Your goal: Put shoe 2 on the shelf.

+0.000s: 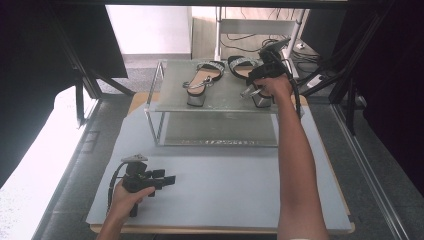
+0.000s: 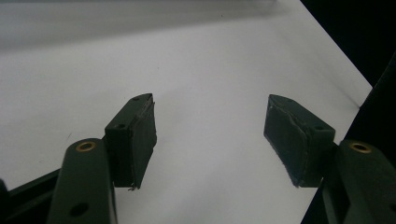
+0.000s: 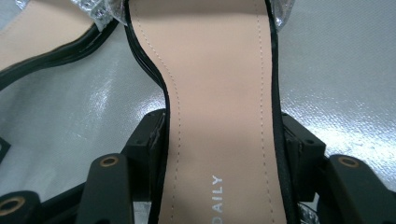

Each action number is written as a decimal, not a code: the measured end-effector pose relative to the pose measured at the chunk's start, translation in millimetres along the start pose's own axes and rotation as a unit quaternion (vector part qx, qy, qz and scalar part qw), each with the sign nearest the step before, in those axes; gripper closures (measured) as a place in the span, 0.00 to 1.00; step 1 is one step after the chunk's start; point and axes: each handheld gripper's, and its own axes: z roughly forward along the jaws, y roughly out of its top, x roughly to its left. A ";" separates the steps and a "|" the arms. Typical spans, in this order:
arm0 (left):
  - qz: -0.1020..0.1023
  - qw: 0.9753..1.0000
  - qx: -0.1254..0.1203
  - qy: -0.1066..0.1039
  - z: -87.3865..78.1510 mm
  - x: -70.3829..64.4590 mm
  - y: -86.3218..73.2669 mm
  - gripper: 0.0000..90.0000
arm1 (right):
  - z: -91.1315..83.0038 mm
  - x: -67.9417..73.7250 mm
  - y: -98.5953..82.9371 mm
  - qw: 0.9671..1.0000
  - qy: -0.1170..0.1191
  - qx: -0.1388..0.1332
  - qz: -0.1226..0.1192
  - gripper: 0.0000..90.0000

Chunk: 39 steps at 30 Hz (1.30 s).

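Two black heeled sandals with glittery straps stand on the top shelf (image 1: 170,100) of a low metal rack. The left sandal (image 1: 202,80) stands free. My right gripper (image 1: 257,75) is shut on the right sandal (image 1: 240,65), its jaws pressed against both sides of the beige insole (image 3: 219,116) near the heel. Near the table's front left, my left gripper (image 1: 170,180) is held open above the grey mat, with bare mat between its pads (image 2: 140,135).
The rack has a lower shelf (image 1: 220,132) under the top one. The grey mat (image 1: 225,185) covers the table in front of the rack. Black frame bars (image 1: 350,90) rise at both sides. Cables (image 1: 255,42) lie on the floor behind.
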 end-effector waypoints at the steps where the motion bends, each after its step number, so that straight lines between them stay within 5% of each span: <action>1: 0.002 1.000 0.001 0.000 0.5 0.0 0.0 0.38 | 0.8 1.2 0.7 1.000 -0.004 0.001 0.000 0.46; 10: 0.002 1.000 0.004 0.001 1.5 -0.3 -0.2 0.38 | 13.6 12.7 7.3 0.999 -0.036 0.026 -0.009 0.45; 14: 0.004 1.000 0.005 0.000 2.3 -0.9 -0.2 0.38 | 9.1 12.0 8.5 1.000 -0.014 0.016 -0.001 0.33; 19: 0.004 1.000 -0.016 0.016 1.2 -3.8 0.8 0.40 | -11.7 20.5 9.0 0.997 -0.006 -0.079 -0.023 0.25; 22: 0.003 0.999 -0.037 0.024 -3.1 -6.5 2.9 0.41 | -27.1 27.2 7.7 0.989 0.021 -0.138 -0.039 0.29; 27: -0.007 0.995 -0.093 0.031 -15.2 -13.3 8.7 0.52 | -48.5 34.2 -8.4 0.981 0.053 -0.165 -0.091 0.47; 31: 0.007 0.992 -0.124 0.026 -25.7 -24.2 23.6 0.67 | -70.8 25.8 -37.6 0.972 0.061 -0.176 -0.142 0.61; 35: 0.032 0.991 -0.124 0.037 -29.8 -34.1 54.0 0.84 | -83.0 3.2 -68.2 0.969 0.043 -0.199 -0.144 0.73; 39: 0.029 0.990 -0.134 0.044 -31.0 -36.3 92.1 0.96 | -77.7 -21.5 -88.7 0.971 0.031 -0.195 -0.135 0.81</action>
